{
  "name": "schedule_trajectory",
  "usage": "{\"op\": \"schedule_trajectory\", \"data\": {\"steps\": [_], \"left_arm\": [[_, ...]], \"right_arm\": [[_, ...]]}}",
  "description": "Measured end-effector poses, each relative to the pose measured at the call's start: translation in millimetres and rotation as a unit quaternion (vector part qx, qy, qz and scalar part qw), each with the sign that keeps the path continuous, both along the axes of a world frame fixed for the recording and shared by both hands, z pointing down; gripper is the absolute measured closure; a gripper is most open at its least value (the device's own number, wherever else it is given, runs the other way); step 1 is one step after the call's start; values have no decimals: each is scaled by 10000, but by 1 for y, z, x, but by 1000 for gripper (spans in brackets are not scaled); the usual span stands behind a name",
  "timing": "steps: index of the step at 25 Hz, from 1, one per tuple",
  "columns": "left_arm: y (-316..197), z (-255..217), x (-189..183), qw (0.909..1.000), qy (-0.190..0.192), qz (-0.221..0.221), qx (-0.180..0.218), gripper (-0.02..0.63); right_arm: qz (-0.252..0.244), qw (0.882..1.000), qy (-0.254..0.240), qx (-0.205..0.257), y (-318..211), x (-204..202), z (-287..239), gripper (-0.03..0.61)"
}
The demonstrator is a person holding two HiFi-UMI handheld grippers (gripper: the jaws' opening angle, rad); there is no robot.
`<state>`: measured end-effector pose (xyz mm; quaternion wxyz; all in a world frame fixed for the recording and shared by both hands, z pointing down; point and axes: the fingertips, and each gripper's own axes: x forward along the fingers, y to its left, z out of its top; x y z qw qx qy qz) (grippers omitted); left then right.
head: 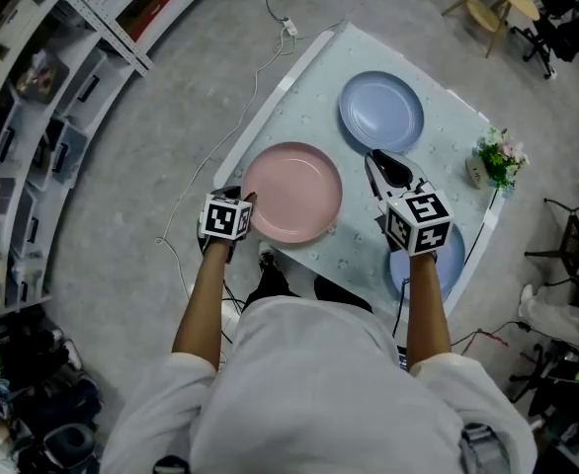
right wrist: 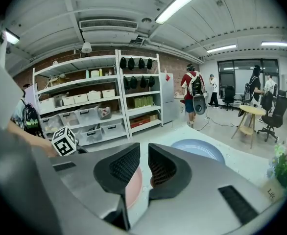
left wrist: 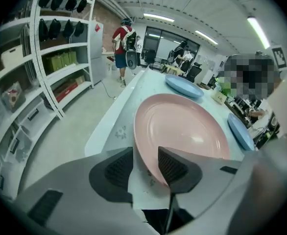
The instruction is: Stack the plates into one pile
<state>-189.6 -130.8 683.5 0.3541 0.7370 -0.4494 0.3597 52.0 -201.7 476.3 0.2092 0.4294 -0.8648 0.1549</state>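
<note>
A pink plate (head: 291, 192) (left wrist: 182, 129) lies at the near left of the pale table (head: 289, 97). One blue plate (head: 381, 111) (right wrist: 197, 150) sits beyond it. A second blue plate (head: 448, 265) (left wrist: 240, 131) lies at the near right edge, partly hidden under my right gripper's cube. My left gripper (head: 245, 201) (left wrist: 143, 163) is open at the pink plate's near left rim. The rim passes between its jaws with a gap on each side. My right gripper (head: 380, 171) (right wrist: 142, 165) hovers between the pink and far blue plates, its jaws narrowly open and empty.
A small pot of flowers (head: 494, 161) stands at the table's right edge. Shelving (head: 33, 117) runs along the left and cables (head: 220, 146) lie on the floor beside the table. People (left wrist: 124, 48) stand far off beyond the table.
</note>
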Motion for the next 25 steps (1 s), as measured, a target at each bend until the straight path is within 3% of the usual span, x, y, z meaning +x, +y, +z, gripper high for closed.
{"op": "schedule_trajectory", "data": {"steps": [5,7,8,10,11,12,15,18,20,25], "left_arm": [[7,10,4,9977,486,-408,-230,493],[6,7,6,9932,861,-725,-288,516],[5,5,7,9872,1210,-981,-340,533],[0,0,7,9630,2085,-1654,-433,571],[-3,-3,8,9508,2405,-1900,-457,581],[-6,-6,8,9451,2549,-1993,-455,580],[-13,-17,15,9484,2585,-1804,-352,580],[-24,-33,23,9439,2826,-1688,-250,580],[-36,-46,28,9340,3125,-1722,-206,580],[-82,-81,46,8946,3997,-1994,-129,580]], "right_arm": [[102,9999,53,-23,1,3,1,511],[174,9998,68,-19,2,8,1,511],[211,9997,79,-14,3,10,0,511],[282,9995,104,0,5,14,-1,511],[318,9994,115,12,6,15,-2,511],[355,9993,125,28,6,16,-3,512],[494,9986,145,95,9,20,-9,514],[689,9974,155,157,13,27,-16,514],[849,9961,163,199,16,33,-20,514],[1300,9909,192,273,28,51,-24,514]]}}
